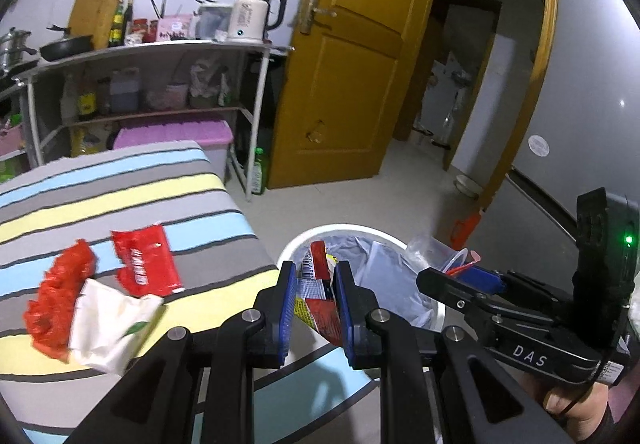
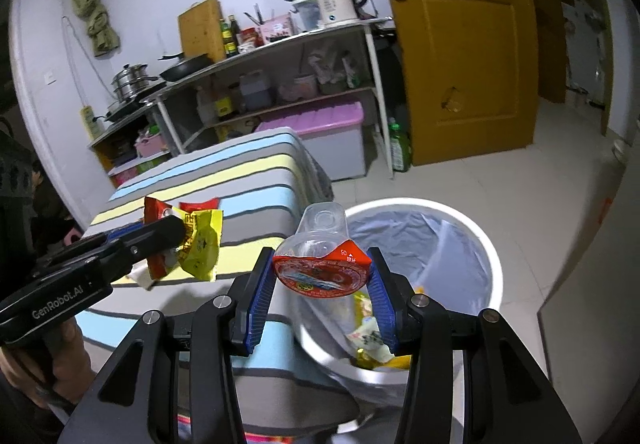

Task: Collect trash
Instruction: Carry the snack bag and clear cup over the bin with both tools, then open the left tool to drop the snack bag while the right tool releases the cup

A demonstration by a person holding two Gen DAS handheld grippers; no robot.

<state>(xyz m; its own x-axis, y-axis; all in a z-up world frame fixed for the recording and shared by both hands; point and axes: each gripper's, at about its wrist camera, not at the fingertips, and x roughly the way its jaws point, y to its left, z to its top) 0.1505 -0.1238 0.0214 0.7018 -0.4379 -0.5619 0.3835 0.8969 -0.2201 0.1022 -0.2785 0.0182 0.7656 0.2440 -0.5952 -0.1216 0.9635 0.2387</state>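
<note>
Right, left wrist view first: my left gripper (image 1: 316, 296) is pinched on a red/yellow snack wrapper (image 1: 316, 284), blue pads tight on both sides, wrapper's lower end cut off behind the fingers. It hangs at the bed edge, just by the white bin (image 1: 296, 244) w/ its grey liner; bin's right half is hidden by the right gripper (image 1: 460, 272), whose jaws I can't read from this side. That one carries a clear plastic cup (image 1: 436, 248), mostly blurred. On the striped bed cover (image 1: 120, 180) lie a red packet (image 1: 146, 264), a crumpled red bag (image 1: 60, 292) and a white wrapper (image 1: 108, 320), the last smeared by motion blur.

Right wrist view: right gripper (image 2: 322, 284) is spread fairly wide but clamped on the cup (image 2: 320, 244), pads on both sides of its red foil lid (image 2: 320, 272), over the bin's near rim (image 2: 400, 202). Bits of yellow trash in the bin show only partly past the cup. Left gripper (image 2: 182, 232) comes in from the left w/ the wrapper (image 2: 196, 240); its far finger is hidden. Printing on lid and wrapper too small to read
</note>
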